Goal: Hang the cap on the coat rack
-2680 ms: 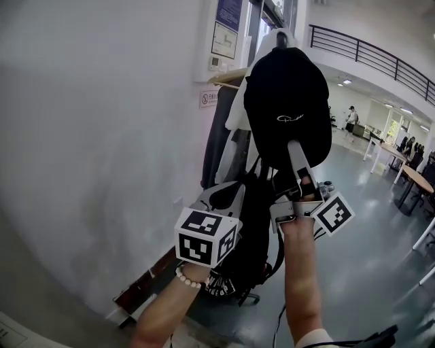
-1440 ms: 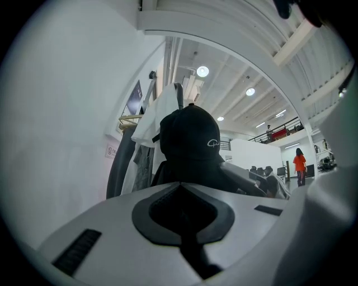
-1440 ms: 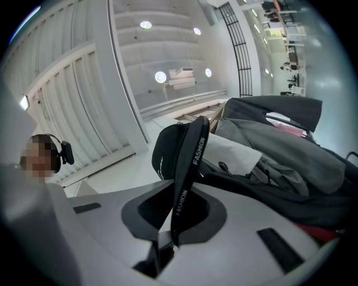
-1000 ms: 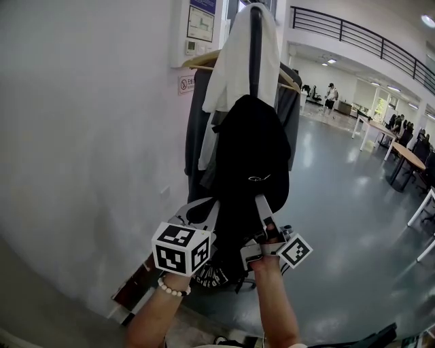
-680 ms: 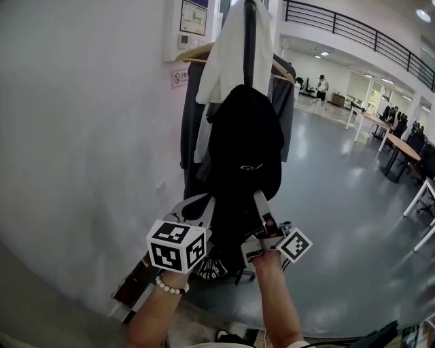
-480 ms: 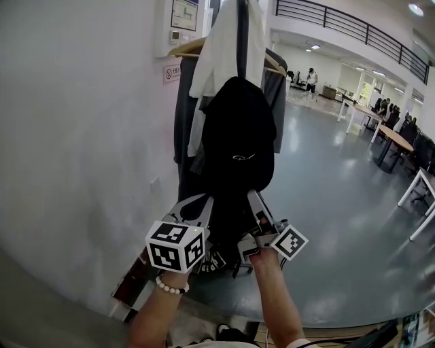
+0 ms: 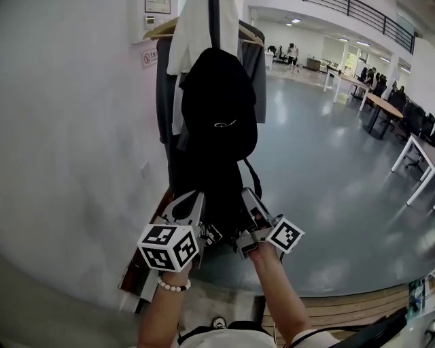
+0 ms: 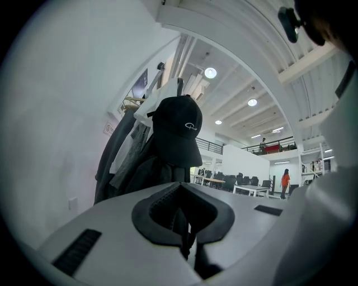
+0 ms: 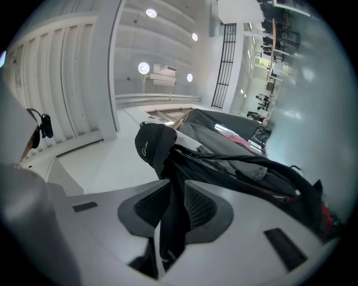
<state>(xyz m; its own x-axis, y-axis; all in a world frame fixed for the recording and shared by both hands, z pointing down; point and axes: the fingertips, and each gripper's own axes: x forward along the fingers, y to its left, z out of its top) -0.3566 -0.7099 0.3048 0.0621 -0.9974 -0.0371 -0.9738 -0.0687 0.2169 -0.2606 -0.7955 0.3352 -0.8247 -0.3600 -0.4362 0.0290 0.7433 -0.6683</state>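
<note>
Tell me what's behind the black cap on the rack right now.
Behind the cap show the rack pole, a white garment and grey jackets on a hanger; a dark backpack hangs below. What the cap hangs from is covered, so its seating can't be confirmed.

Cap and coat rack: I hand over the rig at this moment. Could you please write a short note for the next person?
Left gripper: tongs shut, nothing clearly between them, held low below the cap.
Right gripper: tongs shut on the black strap, which seems to run up to the cap.
Cap: hangs high on the coat rack, over the clothes.
Done: cap looks hung.
Left to do: probably open the right tongs, let the strap fall, draw both grippers back.
</note>
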